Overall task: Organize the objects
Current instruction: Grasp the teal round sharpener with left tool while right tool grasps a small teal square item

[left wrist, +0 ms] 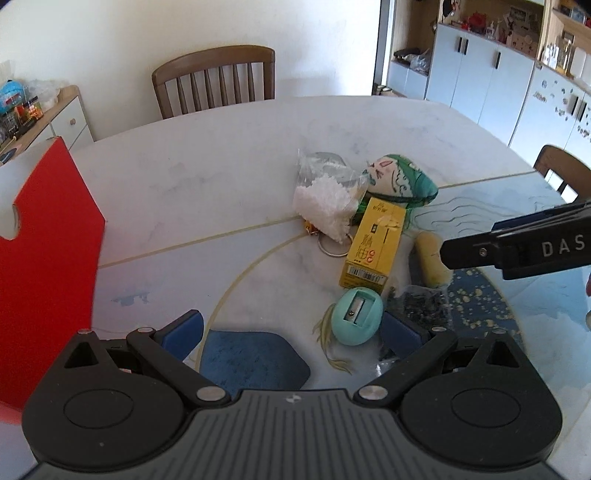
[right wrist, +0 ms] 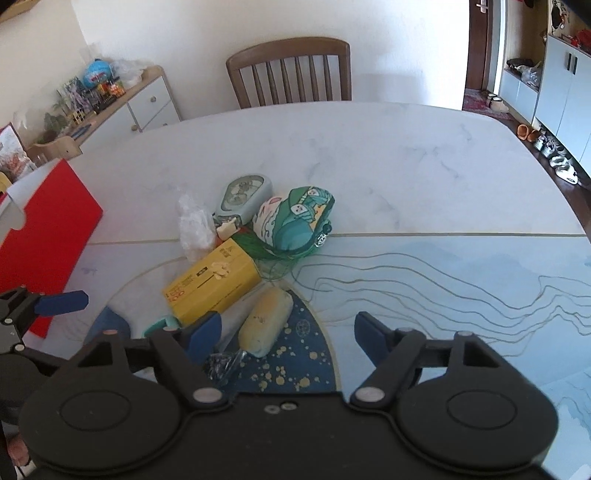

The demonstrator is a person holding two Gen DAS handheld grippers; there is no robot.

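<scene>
Left tool [left wrist: 291,332] hanging wide open, empty, over teal sharpener [left wrist: 357,320]; right tool [right wrist: 288,332] spread, empty, bracketing bread roll [right wrist: 266,321] on worktop [right wrist: 369,166].

Pretty ordinary dining room. Big pale marble-look table [right wrist: 369,155] with a blue painted wave and gold-speckle pattern over its near half. One brown wooden slat-back chair [left wrist: 216,79] is pushed in at the far side against a plain cream wall [left wrist: 147,33], and the back of a second brown chair [left wrist: 563,168] pokes up at the right edge. Left of the table there's a low white sideboard with a light wood top [right wrist: 147,98], cluttered with small stuff. On the right, tall pale blue-grey cabinets [left wrist: 480,70] under open wooden shelves with knick-knacks, shoes lined up on the dark floor [right wrist: 546,147] below them. Soft daylight all over.
</scene>
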